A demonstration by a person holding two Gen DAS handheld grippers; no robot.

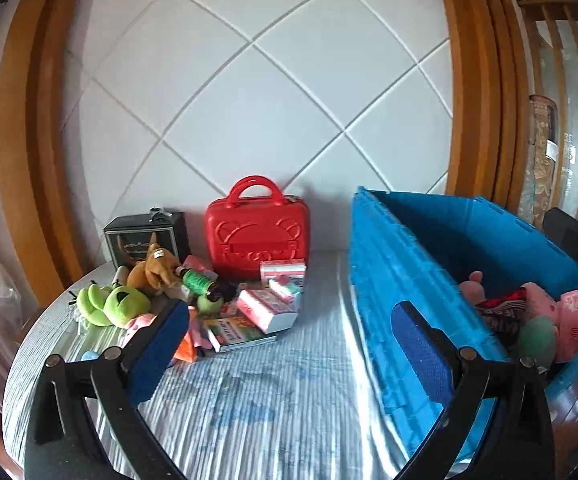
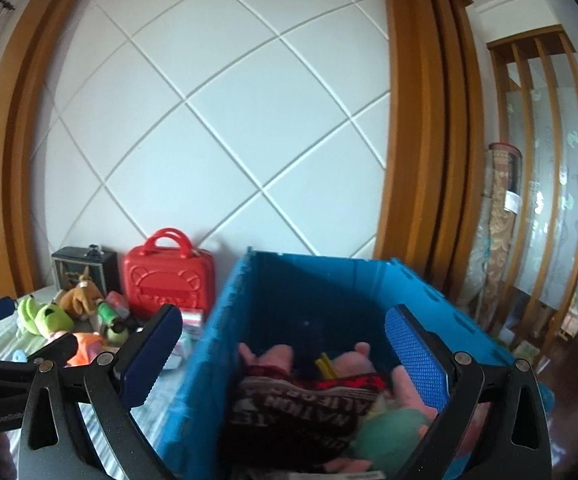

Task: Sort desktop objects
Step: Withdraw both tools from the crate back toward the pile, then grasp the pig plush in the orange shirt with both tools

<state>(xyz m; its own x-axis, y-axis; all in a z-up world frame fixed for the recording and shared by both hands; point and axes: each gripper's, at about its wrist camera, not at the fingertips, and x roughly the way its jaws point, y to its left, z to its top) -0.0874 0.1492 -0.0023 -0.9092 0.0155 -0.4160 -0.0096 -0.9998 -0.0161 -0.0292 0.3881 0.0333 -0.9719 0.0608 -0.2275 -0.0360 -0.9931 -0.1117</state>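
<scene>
My left gripper (image 1: 289,354) is open and empty above the striped tablecloth (image 1: 273,408), between a pile of small things and the blue crate (image 1: 389,276). The pile holds a green plush (image 1: 115,304), a brown plush (image 1: 153,272), a green thread spool (image 1: 195,280), pink boxes (image 1: 267,308) and a book (image 1: 241,334). My right gripper (image 2: 285,354) is open above the blue crate (image 2: 321,292), gripping nothing. In the crate lie pink plush toys (image 2: 349,360), a dark lettered cloth (image 2: 301,404) and a green round thing (image 2: 393,432).
A red carry case (image 1: 257,228) and a black box (image 1: 145,236) stand at the back against the white quilted wall. Wooden frames flank the wall. The table's round edge curves away on the left. A rolled rug (image 2: 501,220) leans at the right.
</scene>
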